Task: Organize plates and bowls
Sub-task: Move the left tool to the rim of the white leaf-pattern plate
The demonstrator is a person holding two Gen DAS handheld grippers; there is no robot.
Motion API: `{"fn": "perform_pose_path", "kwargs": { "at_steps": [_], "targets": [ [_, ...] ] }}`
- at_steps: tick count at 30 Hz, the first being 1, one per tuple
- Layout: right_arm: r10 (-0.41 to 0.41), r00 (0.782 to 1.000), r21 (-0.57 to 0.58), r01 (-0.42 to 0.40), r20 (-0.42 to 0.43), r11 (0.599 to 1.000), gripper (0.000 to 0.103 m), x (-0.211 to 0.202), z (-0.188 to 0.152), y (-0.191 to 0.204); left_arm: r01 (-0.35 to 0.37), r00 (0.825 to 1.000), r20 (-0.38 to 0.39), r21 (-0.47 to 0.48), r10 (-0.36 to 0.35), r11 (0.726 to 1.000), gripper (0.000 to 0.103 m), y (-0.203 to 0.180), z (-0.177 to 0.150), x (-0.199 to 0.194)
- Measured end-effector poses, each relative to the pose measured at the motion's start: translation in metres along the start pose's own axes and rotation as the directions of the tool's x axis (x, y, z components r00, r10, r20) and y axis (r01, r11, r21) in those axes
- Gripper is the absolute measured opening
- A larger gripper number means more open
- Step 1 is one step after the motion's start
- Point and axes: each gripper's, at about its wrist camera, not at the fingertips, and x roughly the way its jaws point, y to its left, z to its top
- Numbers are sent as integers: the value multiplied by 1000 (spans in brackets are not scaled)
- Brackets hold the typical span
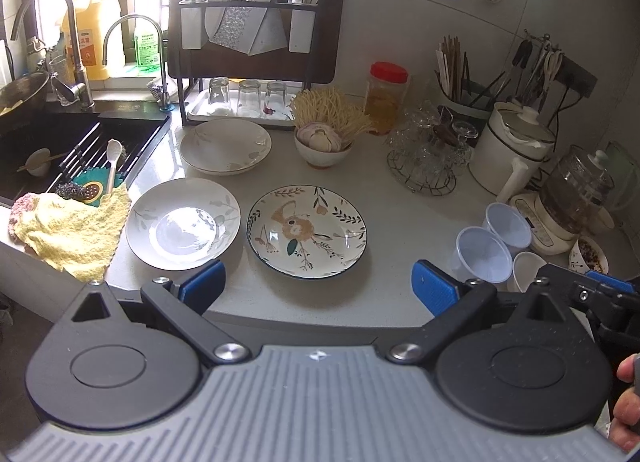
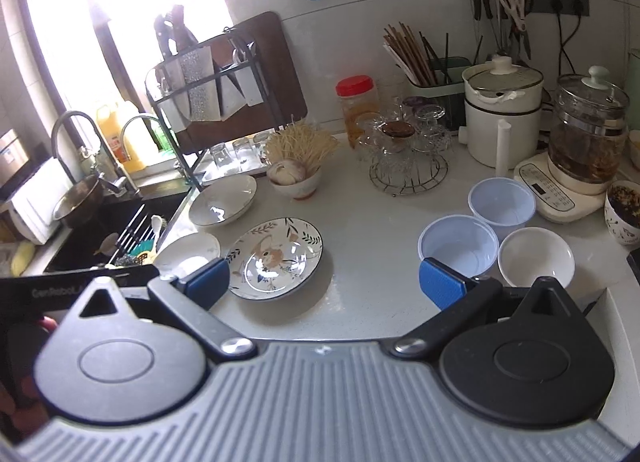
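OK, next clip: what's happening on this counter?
A person holds two grippers over a kitchen counter, and nothing is grasped yet. The left gripper and right gripper both have their jaws open and empty. Three plates lie apart: a floral plate, a white plate beside it, and another plate behind. Two plastic cups and a white bowl stand to the right.

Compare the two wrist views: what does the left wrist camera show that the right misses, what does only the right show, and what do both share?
Only the left wrist view shows the crumpled yellow cloth beside the sink. Only the right wrist view shows the whole small white ceramic bowl and the steel bowl by the tap. Both show the flower-patterned plate, the two white leaf-print plates, the pale blue plastic cups and open, empty grippers.
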Motion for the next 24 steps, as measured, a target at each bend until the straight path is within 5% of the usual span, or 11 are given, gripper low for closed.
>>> {"fn": "perform_pose_path", "kwargs": {
  "at_steps": [11, 24],
  "targets": [
    [107, 994, 39, -106, -23, 994, 103, 12, -12, -5, -63, 997, -37, -29, 62, 998, 101, 4, -3, 11],
    [83, 996, 52, -81, -45, 995, 103, 42, -14, 19, -66, 996, -63, -35, 63, 997, 101, 42, 2, 41]
  ]
}}
